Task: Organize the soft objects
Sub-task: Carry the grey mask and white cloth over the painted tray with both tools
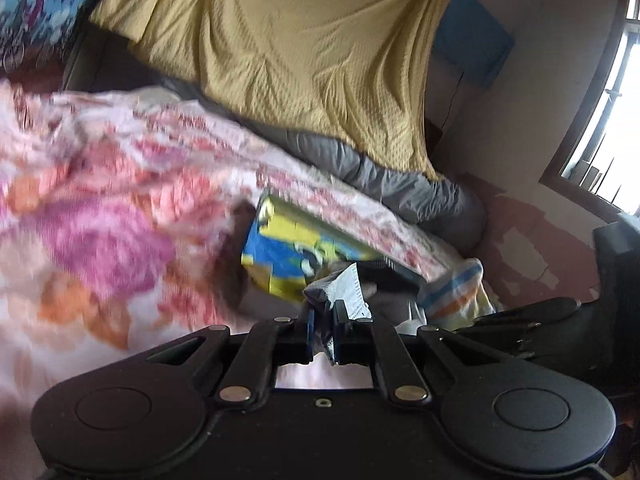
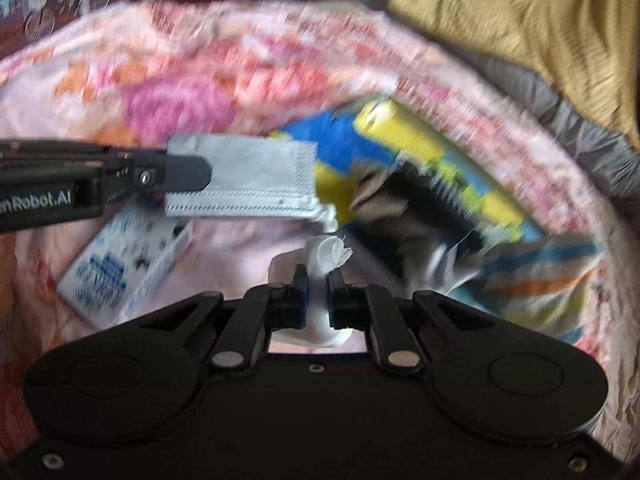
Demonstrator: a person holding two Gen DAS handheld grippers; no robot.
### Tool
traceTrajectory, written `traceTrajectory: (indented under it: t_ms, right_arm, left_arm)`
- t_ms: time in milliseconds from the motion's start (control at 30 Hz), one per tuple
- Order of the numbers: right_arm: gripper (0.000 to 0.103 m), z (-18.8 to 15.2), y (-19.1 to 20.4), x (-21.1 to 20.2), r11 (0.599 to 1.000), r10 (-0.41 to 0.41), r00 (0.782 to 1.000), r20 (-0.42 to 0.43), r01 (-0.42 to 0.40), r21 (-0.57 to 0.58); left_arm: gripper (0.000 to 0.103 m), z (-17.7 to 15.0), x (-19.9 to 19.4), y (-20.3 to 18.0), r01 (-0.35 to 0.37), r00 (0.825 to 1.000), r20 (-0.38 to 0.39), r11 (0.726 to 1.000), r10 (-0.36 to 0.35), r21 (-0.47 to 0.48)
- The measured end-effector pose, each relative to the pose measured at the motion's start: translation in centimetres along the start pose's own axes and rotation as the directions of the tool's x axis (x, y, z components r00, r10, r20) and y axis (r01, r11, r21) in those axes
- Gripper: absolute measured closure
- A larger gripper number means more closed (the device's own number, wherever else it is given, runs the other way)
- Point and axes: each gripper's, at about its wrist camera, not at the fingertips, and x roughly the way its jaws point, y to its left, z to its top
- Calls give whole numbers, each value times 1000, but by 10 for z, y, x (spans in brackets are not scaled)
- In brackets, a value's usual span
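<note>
My left gripper (image 1: 323, 312) is shut on a grey face mask (image 1: 340, 286). In the right wrist view the left gripper (image 2: 200, 178) reaches in from the left and holds the same mask (image 2: 248, 176) flat above the bed. My right gripper (image 2: 318, 276) is shut on the mask's white ear loop (image 2: 330, 250). Beyond lie a blue and yellow cartoon cloth (image 2: 340, 160), a striped cloth (image 2: 548, 280) and a black hairbrush (image 2: 440, 204) on grey fabric. The floral pink bedspread (image 1: 100, 220) lies under everything.
A white and blue box (image 2: 124, 264) lies on the bedspread at lower left. A yellow blanket (image 1: 300, 48) hangs behind the bed over a grey quilt (image 1: 400, 184). A window (image 1: 608, 112) is at the right. The right gripper's body (image 1: 560, 320) shows at the right.
</note>
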Motion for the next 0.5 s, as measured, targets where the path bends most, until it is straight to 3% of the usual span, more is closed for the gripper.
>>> traceTrajectory:
  t_ms: [200, 500]
  right_arm:
    - [99, 17, -23, -20, 995, -75, 987, 142, 65, 74]
    - [99, 32, -51, -11, 978, -160, 959, 235, 122, 168]
  left_arm:
    - [95, 21, 18, 1, 9, 1000, 19, 999, -8, -45]
    - [95, 32, 54, 15, 24, 998, 55, 994, -18, -111]
